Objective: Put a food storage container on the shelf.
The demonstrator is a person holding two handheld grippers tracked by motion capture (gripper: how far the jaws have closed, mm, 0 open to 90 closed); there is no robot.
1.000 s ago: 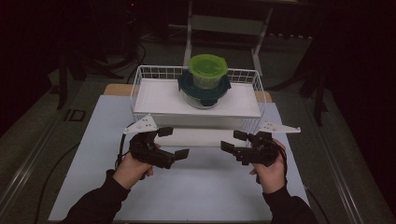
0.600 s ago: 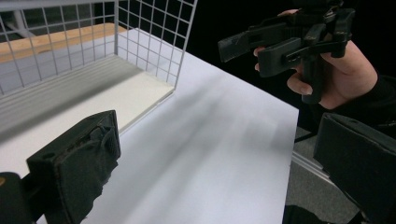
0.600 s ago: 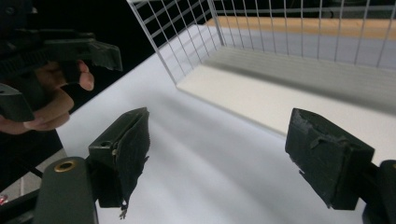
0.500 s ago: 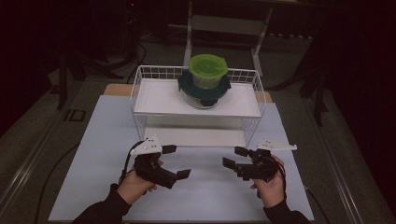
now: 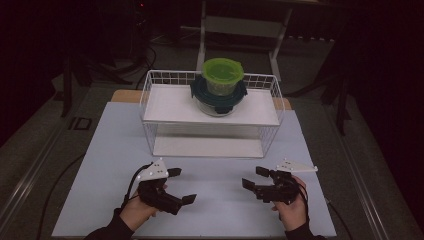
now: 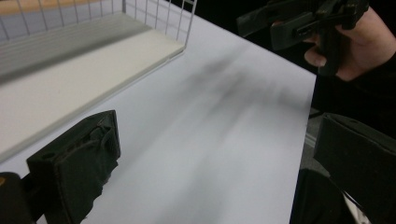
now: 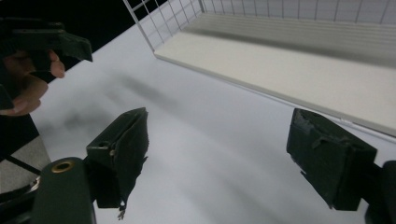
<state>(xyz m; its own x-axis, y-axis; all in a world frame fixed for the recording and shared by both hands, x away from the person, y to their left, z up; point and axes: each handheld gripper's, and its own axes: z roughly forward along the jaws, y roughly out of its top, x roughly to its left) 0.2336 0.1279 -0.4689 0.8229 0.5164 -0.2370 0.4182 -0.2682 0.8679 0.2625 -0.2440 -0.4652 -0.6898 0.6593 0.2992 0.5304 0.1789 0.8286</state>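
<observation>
High view. Wire rack (image 5: pixel 150 95) stands at upper centre of the frame on the white bench (image 5: pixel 100 150). On its upper shelf sit stacked containers (image 5: pixel 220 92): a green-lidded tub on a dark-lidded bowl. Left hand-held gripper (image 5: pixel 181 186) at lower left and right hand-held gripper (image 5: pixel 256 177) at lower right are both low over bare bench, well apart from the rack, and point inward toward each other. Both released, nothing between the jaws.

Judgement: the work in hand looks like an approach to the stack. To do it well, bring both up to shelf level before closing in, come at the bowl from either side, and keep clear of the rack's front wire.

Left gripper view. Its own jaws stand wide at the lower corners, with blank bench (image 6: pixel 210 140) between them. Rack's lower shelf (image 6: pixel 70 79) sits at upper left. The right hand-held gripper (image 6: pixel 299 21) shows at upper right, in a hand.

Right gripper view. Jaws wide, pads (image 7: pixel 126 140) bare, touching nothing. Lower shelf (image 7: pixel 289 65) lies at upper right. The other hand (image 7: pixel 28 79) is at the left edge.
</observation>
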